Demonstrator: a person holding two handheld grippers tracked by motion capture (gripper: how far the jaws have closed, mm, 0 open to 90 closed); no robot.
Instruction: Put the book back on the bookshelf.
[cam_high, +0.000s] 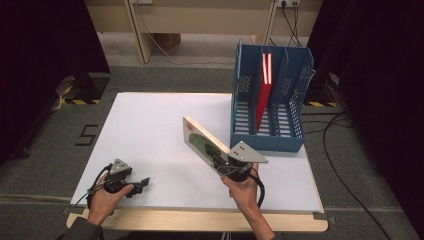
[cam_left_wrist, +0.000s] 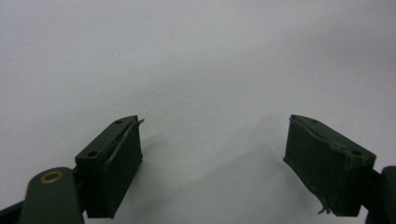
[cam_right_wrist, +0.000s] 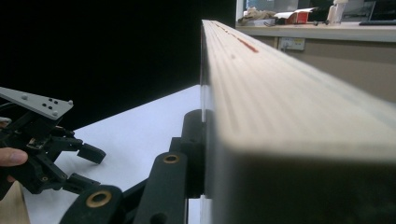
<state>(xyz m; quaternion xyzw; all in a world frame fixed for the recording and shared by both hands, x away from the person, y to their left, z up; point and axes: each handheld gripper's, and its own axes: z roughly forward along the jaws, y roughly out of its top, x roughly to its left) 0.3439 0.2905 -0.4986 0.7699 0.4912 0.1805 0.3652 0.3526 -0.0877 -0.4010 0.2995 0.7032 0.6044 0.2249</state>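
A flat book with a white-and-green cover and cream page edges (cam_high: 200, 140) is hanging tilted above the white table (cam_high: 150, 130), just near and left of the blue plastic file rack (cam_high: 270, 135), where a red book (cam_high: 265, 85) is standing upright. The right gripper (cam_high: 225, 162) is clamping the tilted book's near end. The left gripper (cam_high: 142, 184) is resting at the near left, jaws wide apart, gripping nothing.

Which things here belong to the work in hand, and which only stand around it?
Belonging to the work:
- book, gripped in the right tongs
- blue file rack, a red book already upright in it
- left tongs, open, holding nothing

Standing around:
- white table
- floor cables
- wooden furniture behind
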